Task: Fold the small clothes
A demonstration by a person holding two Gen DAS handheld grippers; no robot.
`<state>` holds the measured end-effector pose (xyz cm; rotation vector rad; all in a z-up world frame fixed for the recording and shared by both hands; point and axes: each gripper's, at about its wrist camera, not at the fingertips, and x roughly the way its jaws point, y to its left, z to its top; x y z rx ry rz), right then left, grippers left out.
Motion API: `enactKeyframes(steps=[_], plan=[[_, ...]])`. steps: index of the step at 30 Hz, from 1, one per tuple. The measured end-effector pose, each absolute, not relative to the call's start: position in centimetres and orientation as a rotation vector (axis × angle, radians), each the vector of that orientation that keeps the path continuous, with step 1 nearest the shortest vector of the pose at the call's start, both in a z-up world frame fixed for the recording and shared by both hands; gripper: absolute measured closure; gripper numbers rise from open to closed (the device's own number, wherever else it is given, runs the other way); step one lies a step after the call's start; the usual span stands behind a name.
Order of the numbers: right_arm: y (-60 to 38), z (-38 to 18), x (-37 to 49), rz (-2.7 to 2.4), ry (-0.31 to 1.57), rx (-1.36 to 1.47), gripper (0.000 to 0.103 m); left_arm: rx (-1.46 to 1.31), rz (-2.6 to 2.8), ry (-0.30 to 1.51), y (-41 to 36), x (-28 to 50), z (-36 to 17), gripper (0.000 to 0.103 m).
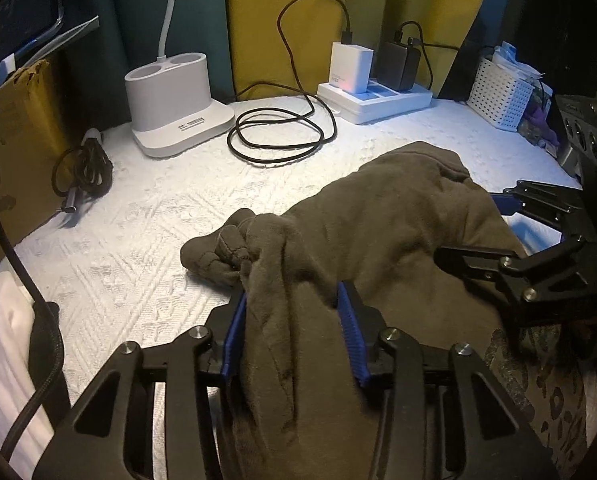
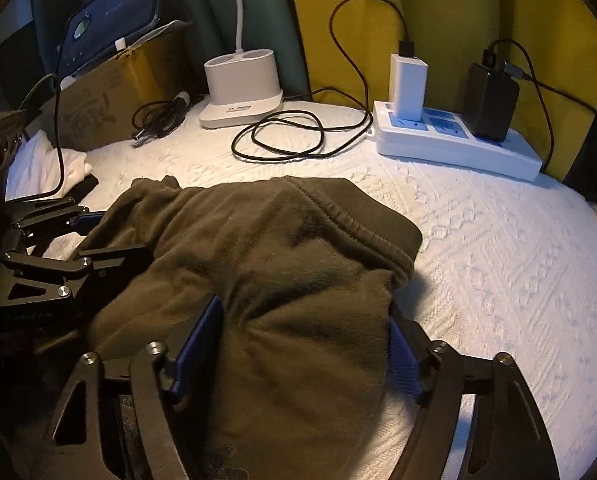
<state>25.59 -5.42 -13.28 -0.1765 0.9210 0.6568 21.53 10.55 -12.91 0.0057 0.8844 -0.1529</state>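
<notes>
A dark olive-brown garment (image 1: 378, 220) (image 2: 278, 240) lies crumpled on a white textured cover (image 1: 138, 240) (image 2: 498, 260). Its ribbed waistband faces the far side in the right wrist view. My left gripper (image 1: 292, 296) holds a bunched fold at the garment's near left end, with both blue pads pressed into the cloth. My right gripper (image 2: 304, 308) has a thick bulge of the same garment filling the gap between its pads, which touch it on both sides. Each gripper shows in the other's view: the right gripper (image 1: 474, 228) at the right edge, the left gripper (image 2: 110, 236) at the left edge.
At the back stand a white lamp base (image 1: 178, 112), a coiled black cable (image 1: 274, 136) and a power strip (image 1: 374, 100) (image 2: 458, 148) with chargers. A cardboard box (image 1: 18, 140) and white cloth (image 2: 46, 164) sit left, a white basket (image 1: 498, 96) right.
</notes>
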Motion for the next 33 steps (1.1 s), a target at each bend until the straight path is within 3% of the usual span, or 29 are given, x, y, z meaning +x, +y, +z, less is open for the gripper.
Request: enactKeyframes(steps=[5, 10, 16, 33], plan=[[-5.7, -13.1, 25.4, 0.681, 0.912, -0.157, 0.061, 0.015, -0.155, 0.879, 9.7, 21.2, -12.7, 0.074], [-5.3, -12.5, 24.6, 0.691, 0.89, -0.171, 0.072, 0.002, -0.178, 0.854, 9.2, 20.5, -11.7, 0.078], [-5.6, -10.5, 23.1, 0.687, 0.842, -0.169, 0.076, 0.006, -0.199, 0.804, 8.4, 19.1, -9.9, 0.079], [-10.4, -1.8, 14.8, 0.644, 0.605, -0.135, 0.077, 0.019, -0.197, 0.584, 6.0, 11.1, -2.1, 0.079]])
